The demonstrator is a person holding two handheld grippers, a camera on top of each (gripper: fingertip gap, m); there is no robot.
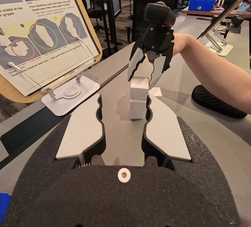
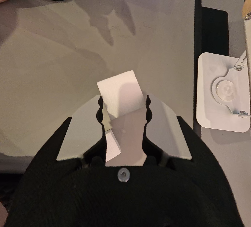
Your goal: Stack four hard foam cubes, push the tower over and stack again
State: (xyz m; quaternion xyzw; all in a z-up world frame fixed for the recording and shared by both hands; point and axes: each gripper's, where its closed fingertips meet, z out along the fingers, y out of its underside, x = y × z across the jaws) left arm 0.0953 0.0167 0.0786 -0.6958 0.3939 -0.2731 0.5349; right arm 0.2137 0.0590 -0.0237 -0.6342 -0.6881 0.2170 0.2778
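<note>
The right hand-held gripper (image 1: 139, 83) hangs over the tower (image 1: 138, 98), tips pointing down, its jaws spread on either side of the top cube (image 1: 139, 89). From the left wrist view the tips sit at that cube's upper edges; whether they touch it or stand just clear cannot be told. The right wrist view looks straight down between the fingers onto white cube faces, so the grip looks loose rather than pinching.

The left hand-held gripper (image 1: 123, 98) is held low in front of the tower, jaws spread and empty, its right fingertip (image 1: 148, 100) just beside the stack.

The step in hand appears to be stacking: the cube seems to be just set down or about to be let go. Three cubes seem to stand, though the joints are faint. A further cube (image 1: 155, 91) lies on the surface (image 1: 176, 132) behind the tower, so it is likely next. The next move calls for lifting the right hand-held gripper straight up without brushing the top cube, then fetching that loose one.

The cubes are plain white, sharp-edged, matte. The tower stands near the middle of the surface, slightly staggered, the top cube shifted a little against the one below.
</note>
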